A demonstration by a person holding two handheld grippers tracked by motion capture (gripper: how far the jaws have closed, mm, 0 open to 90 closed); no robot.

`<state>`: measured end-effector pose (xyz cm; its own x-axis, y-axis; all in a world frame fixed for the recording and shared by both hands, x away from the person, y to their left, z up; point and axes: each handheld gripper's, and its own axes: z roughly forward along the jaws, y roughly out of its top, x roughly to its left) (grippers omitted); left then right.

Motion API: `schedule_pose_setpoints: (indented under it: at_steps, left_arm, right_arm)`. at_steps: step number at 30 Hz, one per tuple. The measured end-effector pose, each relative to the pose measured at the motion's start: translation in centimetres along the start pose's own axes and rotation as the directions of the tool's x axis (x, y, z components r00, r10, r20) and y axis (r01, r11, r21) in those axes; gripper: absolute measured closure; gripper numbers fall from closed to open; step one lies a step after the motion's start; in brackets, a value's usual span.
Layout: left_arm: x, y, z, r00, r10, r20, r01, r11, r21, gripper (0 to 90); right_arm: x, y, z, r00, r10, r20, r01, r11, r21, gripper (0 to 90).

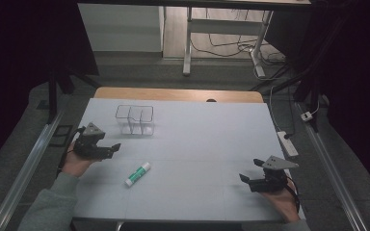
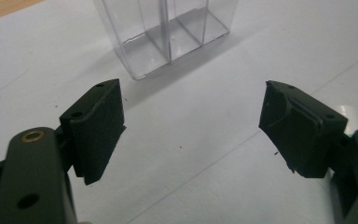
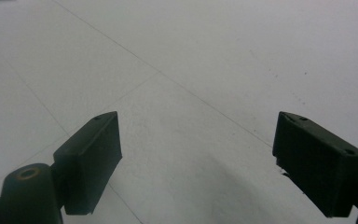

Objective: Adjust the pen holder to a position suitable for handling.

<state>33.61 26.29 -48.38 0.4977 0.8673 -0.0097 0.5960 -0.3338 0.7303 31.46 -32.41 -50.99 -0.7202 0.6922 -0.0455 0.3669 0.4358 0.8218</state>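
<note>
Between both grippers, nearer the left gripper (image 1: pixel 107 150), lies the glue stick (image 1: pixel 138 173) at its 5 o'clock, long axis running 2-to-8 o'clock. Clear divided box (image 1: pixel 135 119) sits at its 1 o'clock. Left jaws wide open, empty. Right gripper (image 1: pixel 252 171) likewise spread, holding nothing.

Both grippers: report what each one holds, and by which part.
Nothing is held. The left gripper stands open before the clear plastic divided box; the right gripper is open over the white table.
</note>
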Motion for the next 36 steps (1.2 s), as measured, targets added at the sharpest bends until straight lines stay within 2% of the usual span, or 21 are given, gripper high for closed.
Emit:
schedule_pose_setpoints:
  at_steps: [6,11,23,30,35,36]
  left_arm:
    - [1.4,0.2,0.7,0.9994,-0.032,-0.014,0.032,0.9994,0.015,22.8]
    - [2.4,0.6,1.0,0.9988,-0.039,-0.03,0.04,0.9989,0.025,23.5]
    - [4.5,1.4,2.5,0.9955,-0.077,-0.055,0.078,0.9966,0.025,31.8]
    - [5.8,1.6,3.2,0.9932,-0.096,-0.067,0.098,0.9948,0.027,44.6]
    - [6.5,1.7,3.9,0.9927,-0.107,-0.056,0.108,0.9938,0.024,57.9]
    - [6.7,1.7,4.0,0.9926,-0.11,-0.051,0.111,0.9934,0.027,64.2]
  right_arm:
    - [-0.1,-0.1,0.0,1.0,-0.002,0.002,0.002,1.0,0.008,15.6]
    - [0.0,-0.1,0.1,1.0,-0.005,0.001,0.005,1.0,0.006,15.6]
    - [0.0,-0.1,0.1,1.0,-0.008,0.004,0.008,1.0,0.004,15.7]
    - [0.0,-0.1,0.1,0.9999,-0.014,0.005,0.014,1.0,0.014,15.8]
    - [0.0,-0.1,0.1,0.9999,-0.014,0.004,0.014,1.0,0.014,15.9]
    - [0.0,-0.1,0.2,0.9999,-0.015,0.004,0.015,1.0,0.015,16.0]
